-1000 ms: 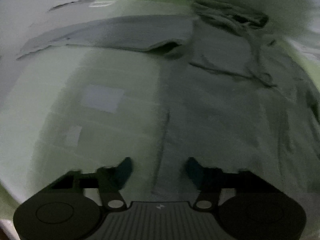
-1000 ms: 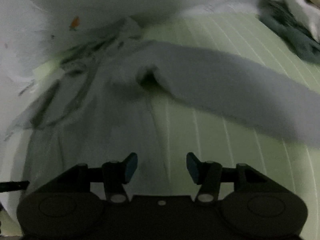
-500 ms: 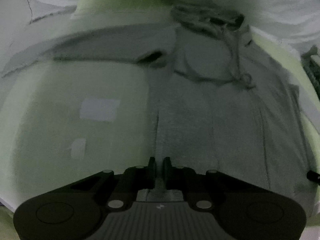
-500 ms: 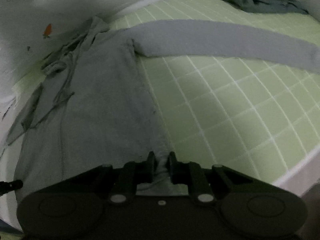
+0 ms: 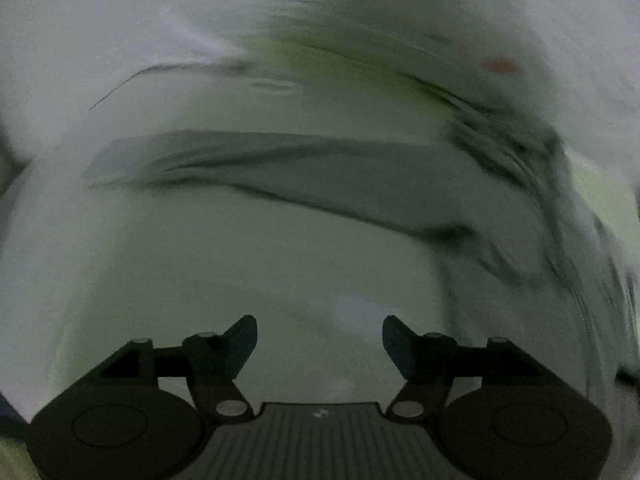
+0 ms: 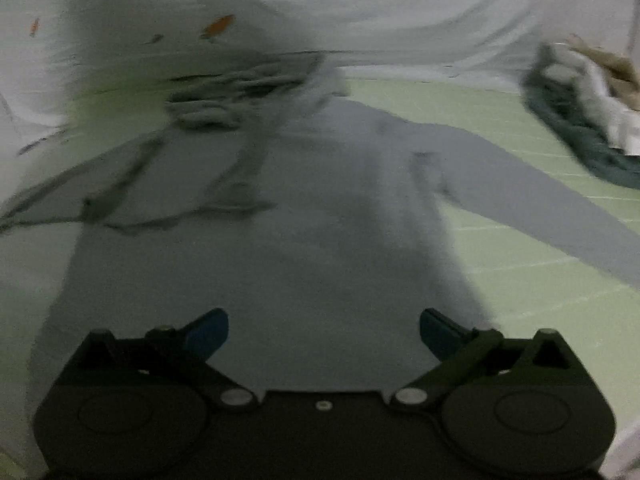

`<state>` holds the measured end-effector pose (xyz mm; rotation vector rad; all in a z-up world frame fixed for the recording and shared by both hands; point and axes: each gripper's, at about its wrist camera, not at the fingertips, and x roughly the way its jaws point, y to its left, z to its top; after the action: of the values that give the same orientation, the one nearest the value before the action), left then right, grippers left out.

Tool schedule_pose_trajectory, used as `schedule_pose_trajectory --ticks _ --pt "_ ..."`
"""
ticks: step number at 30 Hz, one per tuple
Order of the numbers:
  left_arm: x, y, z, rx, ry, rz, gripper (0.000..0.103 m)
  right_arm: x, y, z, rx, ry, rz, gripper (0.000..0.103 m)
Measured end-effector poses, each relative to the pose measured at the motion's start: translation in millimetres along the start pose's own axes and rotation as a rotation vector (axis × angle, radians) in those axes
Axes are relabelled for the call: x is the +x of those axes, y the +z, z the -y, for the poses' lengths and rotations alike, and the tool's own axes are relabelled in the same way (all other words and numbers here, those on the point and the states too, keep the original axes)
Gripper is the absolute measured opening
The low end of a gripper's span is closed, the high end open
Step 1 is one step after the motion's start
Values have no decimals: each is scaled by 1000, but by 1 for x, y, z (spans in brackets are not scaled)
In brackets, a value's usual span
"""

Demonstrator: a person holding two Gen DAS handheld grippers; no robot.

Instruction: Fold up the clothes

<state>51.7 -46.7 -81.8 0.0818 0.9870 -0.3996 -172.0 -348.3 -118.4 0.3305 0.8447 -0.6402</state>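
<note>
Both grippers have let go of the grey hoodie and pulled back

Half a second ago I had each set of fingers pinched on the hoodie's bottom hem; now the left gripper [image 5: 319,340] and the right gripper [image 6: 324,332] both show their fingers spread wide with nothing between them. The hoodie [image 6: 280,240] lies flat on the green gridded mat [image 6: 540,280], its hood [image 6: 240,92] up toward the mat's far edge by the white sheet [image 6: 400,20], and each sleeve [image 5: 280,168] stretched out sideways toward a side edge. My left view is smeared with motion, so I'm clearly swinging that hand. I judge the hem tug was a straightening pull: the body looks smooth and laid out, with no fold in it yet, and the sleeves are what I'd expect to bring in. A pile of other clothes [image 6: 580,112] waits at the far right corner.
</note>
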Motion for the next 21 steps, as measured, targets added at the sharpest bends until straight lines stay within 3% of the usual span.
schedule_pose_trajectory --ticks 4,9,18,21 --pt "12 26 -58 -139 92 23 76 21 6 -29 1 37 -14 103" --pt "30 61 -118 -214 164 61 80 46 13 -65 2 80 -28 103" --pt "83 119 -191 -358 260 117 80 63 23 -86 -20 5 -63 103" --pt "101 132 -202 -386 293 101 81 65 27 -88 -10 -6 -71 103"
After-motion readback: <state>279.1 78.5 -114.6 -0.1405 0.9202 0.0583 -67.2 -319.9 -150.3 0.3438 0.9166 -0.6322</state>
